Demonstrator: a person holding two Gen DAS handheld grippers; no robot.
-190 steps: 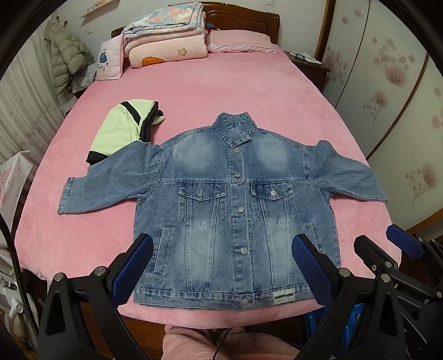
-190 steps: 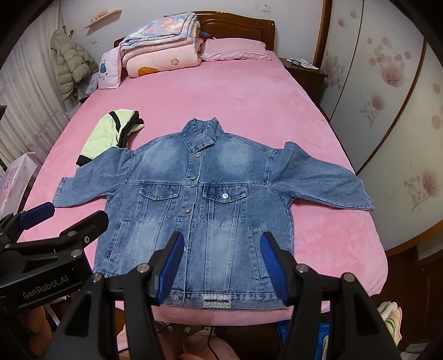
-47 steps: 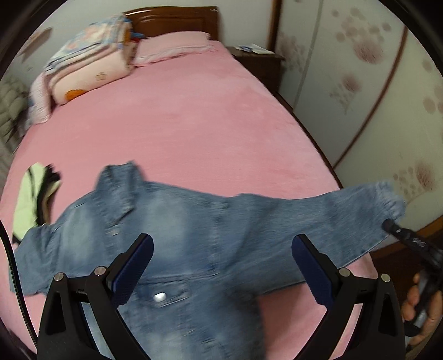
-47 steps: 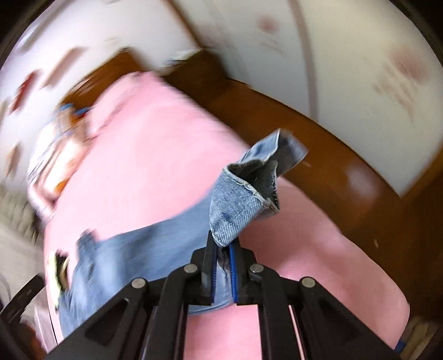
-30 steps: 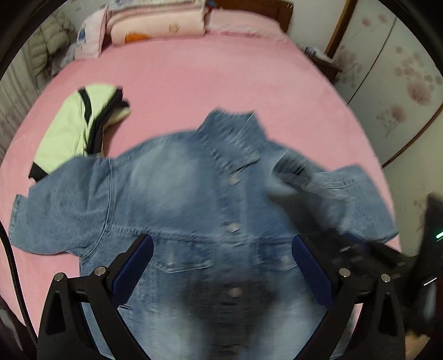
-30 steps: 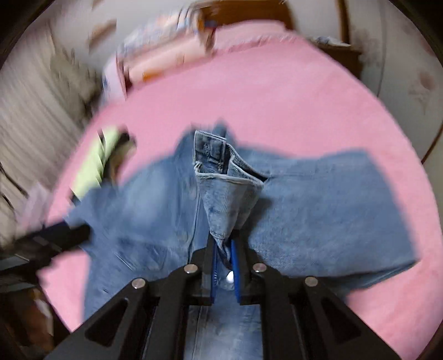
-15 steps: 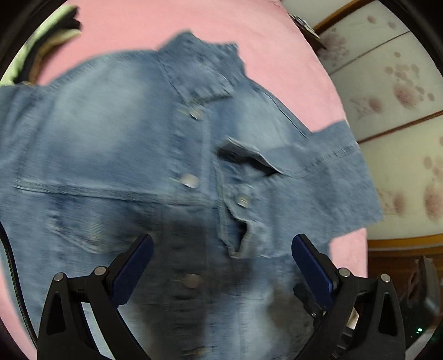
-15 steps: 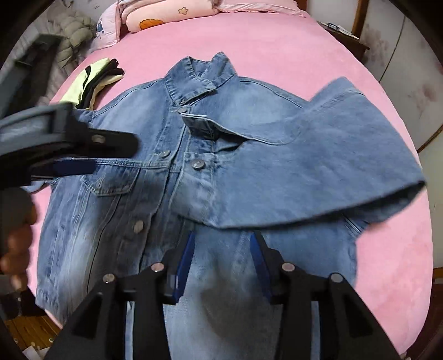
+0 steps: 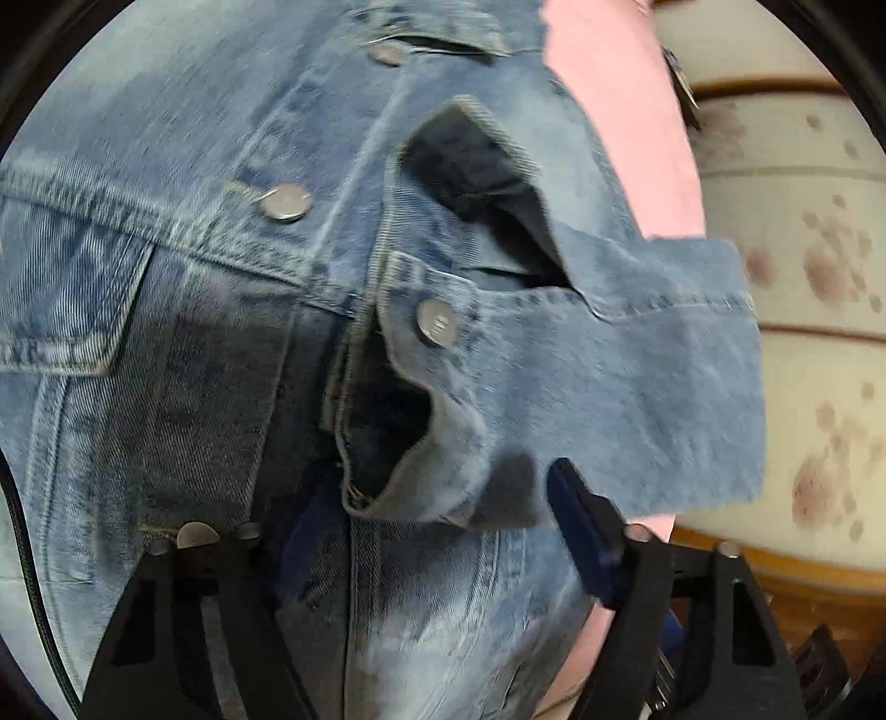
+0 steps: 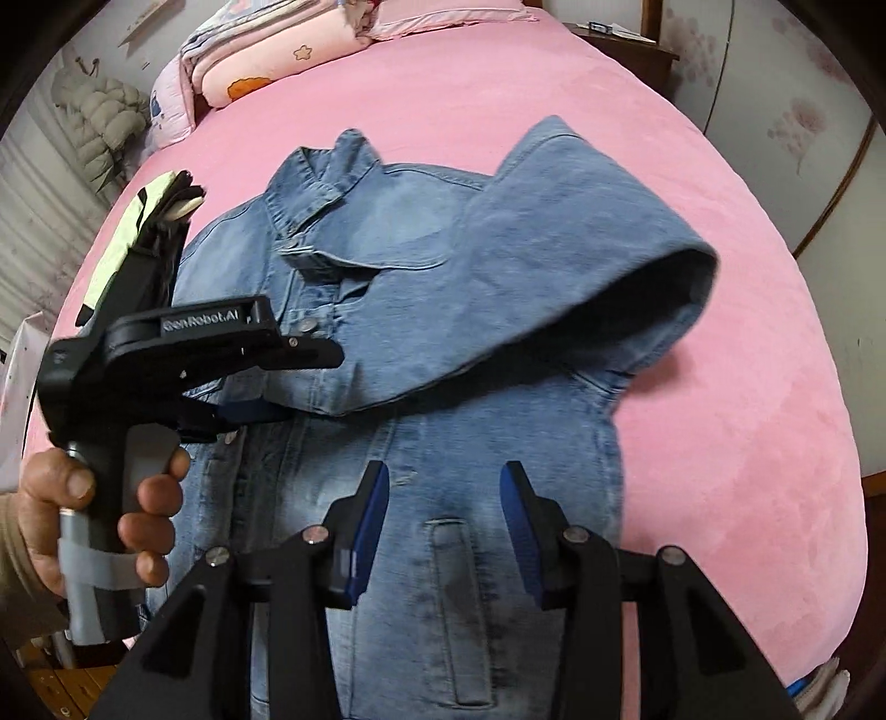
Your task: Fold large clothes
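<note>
A blue denim jacket (image 10: 443,310) lies front up on the pink bed (image 10: 747,387). Its right sleeve (image 10: 554,266) is folded across the chest. In the left wrist view the sleeve cuff (image 9: 443,387) lies on the button placket, right in front of my left gripper (image 9: 443,543). My left gripper is open, low over the jacket, with the cuff between its blue pads. It also shows in the right wrist view (image 10: 266,387). My right gripper (image 10: 443,515) is open and empty above the jacket's lower right front, near a pocket.
A folded yellow-green and black garment (image 10: 138,232) lies left of the jacket. Folded quilts and pillows (image 10: 266,55) sit at the head of the bed. A puffy coat (image 10: 105,127) hangs at the far left. A nightstand (image 10: 626,44) and wardrobe doors (image 10: 803,111) stand right.
My right gripper carried the sleeve cuff over the chest, let it go and drew back open. My left gripper dropped close to the cuff, its pads nearer together.
</note>
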